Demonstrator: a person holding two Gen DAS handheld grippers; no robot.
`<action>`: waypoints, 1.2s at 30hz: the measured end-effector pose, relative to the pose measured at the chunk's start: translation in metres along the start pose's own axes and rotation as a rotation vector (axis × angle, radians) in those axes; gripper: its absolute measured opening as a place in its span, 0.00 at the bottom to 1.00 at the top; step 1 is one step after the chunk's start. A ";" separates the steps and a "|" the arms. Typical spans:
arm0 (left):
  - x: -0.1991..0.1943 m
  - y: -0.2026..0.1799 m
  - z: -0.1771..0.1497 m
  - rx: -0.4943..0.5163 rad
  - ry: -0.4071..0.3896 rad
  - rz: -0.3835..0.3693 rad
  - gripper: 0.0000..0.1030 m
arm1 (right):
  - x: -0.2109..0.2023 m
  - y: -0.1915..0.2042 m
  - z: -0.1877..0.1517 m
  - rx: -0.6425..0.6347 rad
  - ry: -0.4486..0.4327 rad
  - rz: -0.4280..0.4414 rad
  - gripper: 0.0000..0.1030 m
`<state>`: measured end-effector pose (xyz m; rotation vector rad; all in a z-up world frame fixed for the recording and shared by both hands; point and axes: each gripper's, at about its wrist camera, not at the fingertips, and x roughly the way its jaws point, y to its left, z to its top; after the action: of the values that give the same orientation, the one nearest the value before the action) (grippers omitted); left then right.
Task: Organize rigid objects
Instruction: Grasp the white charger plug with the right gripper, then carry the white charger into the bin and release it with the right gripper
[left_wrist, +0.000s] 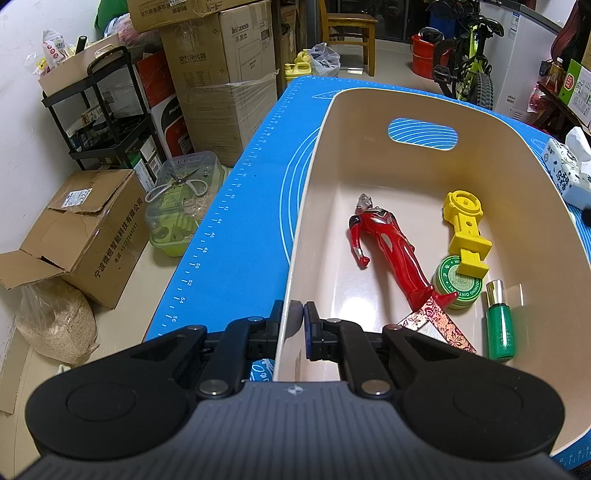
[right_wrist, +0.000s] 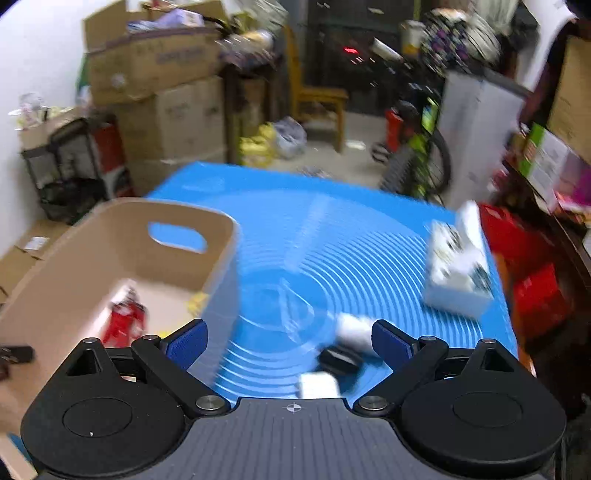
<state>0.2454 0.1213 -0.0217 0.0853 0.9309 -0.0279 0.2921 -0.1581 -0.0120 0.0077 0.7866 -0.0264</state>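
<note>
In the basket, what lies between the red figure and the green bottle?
In the left wrist view, a round green tin lies between the red figure and the green bottle, inside the beige basket.

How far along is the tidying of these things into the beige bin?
Done: the beige bin already holds a red figure, a yellow toy, a green tin, a green bottle and a patterned red piece. In hand: the left gripper is shut on the bin's rim; the right gripper is open and empty. Left: a few small blurred items on the blue mat.
</note>
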 end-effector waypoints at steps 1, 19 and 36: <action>0.000 0.000 0.000 0.000 0.000 0.000 0.12 | 0.007 -0.004 -0.005 0.008 0.021 -0.005 0.93; 0.000 0.000 0.001 0.000 0.000 0.004 0.12 | 0.075 -0.020 -0.045 0.042 0.133 -0.003 0.80; -0.002 0.003 0.002 0.003 0.000 0.003 0.12 | 0.071 -0.007 -0.048 -0.050 0.174 -0.007 0.41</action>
<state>0.2456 0.1246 -0.0188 0.0891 0.9312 -0.0263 0.3075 -0.1662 -0.0960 -0.0405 0.9607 -0.0129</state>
